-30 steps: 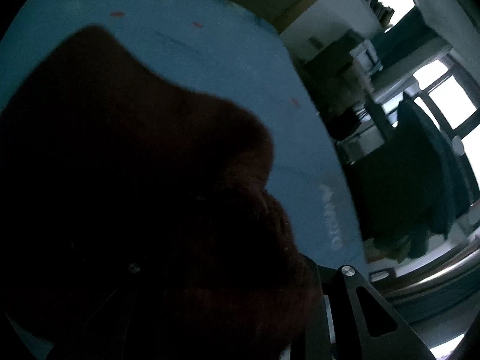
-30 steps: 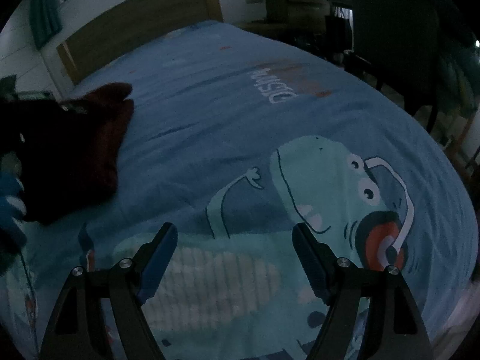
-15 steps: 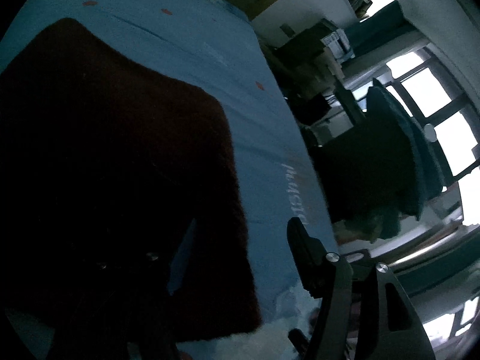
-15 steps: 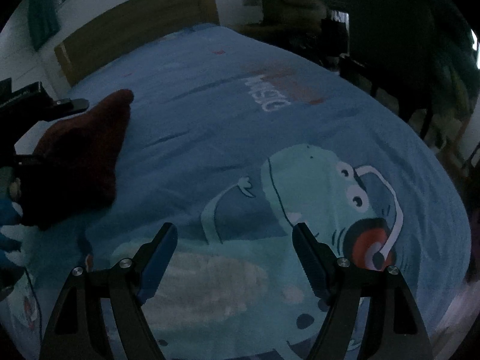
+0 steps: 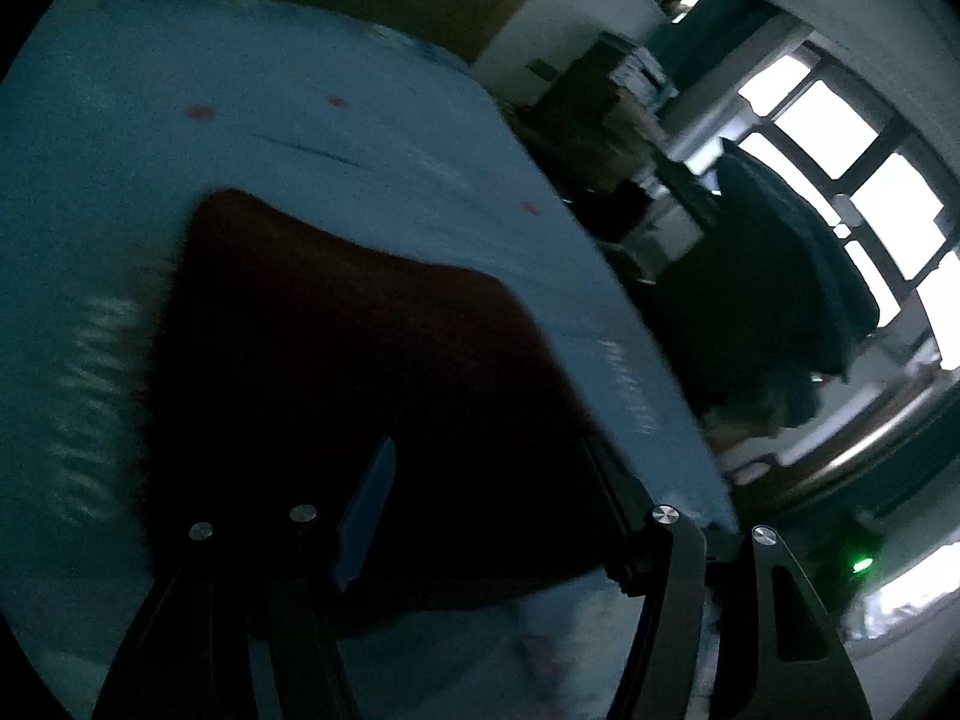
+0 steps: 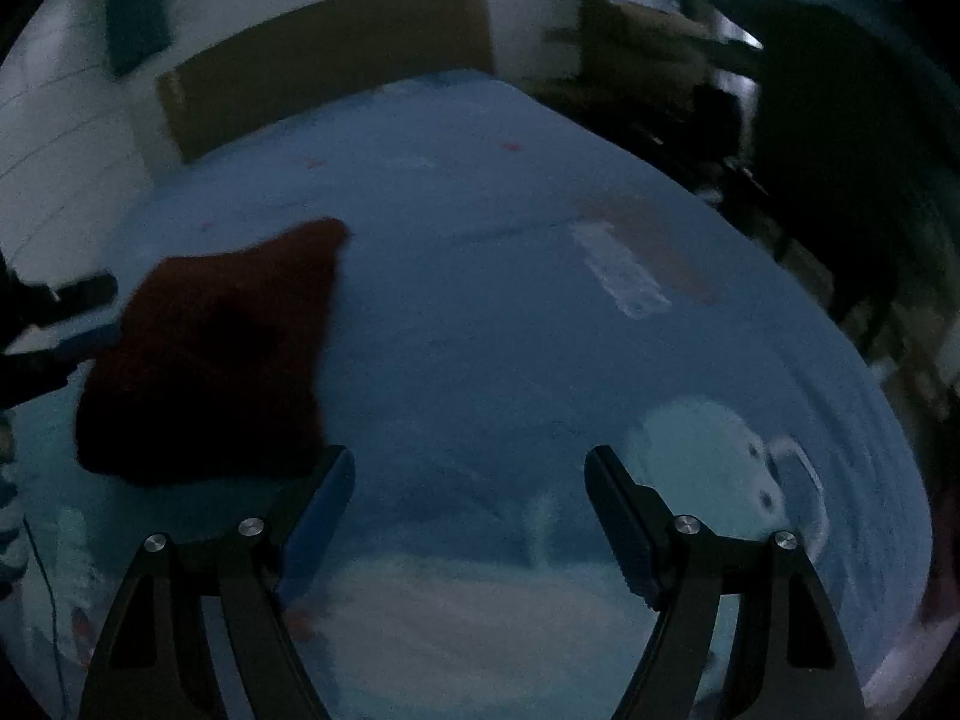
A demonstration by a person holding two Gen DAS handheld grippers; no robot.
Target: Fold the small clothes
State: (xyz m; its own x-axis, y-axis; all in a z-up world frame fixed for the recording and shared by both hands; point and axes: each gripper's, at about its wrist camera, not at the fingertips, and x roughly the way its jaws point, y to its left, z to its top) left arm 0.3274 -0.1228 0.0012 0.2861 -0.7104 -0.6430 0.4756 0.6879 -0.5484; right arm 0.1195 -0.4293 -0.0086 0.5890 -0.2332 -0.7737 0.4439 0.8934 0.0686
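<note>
Left claw [image 5: 492, 504]: fingers spread wide, nothing between them, positioned directly over the dark red cloth [image 5: 360, 372]. Right claw [image 6: 468, 510]: fingers apart, empty, above the blue bed sheet [image 6: 480, 300]. The cloth lies flat on the sheet, left of the right claw. Beyond it: wooden headboard [image 6: 324, 54] against the wall. Both views are dim and blurred.

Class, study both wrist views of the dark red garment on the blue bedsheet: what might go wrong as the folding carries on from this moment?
1. The dark red garment lies bunched and uneven on the blue bedsheet, so a fold may come out crooked.
2. The left hand-held gripper is open over the cloth; closing might pinch the sheet too.
3. The room is dim and both views are blurred, so garment edges are hard to find.
</note>
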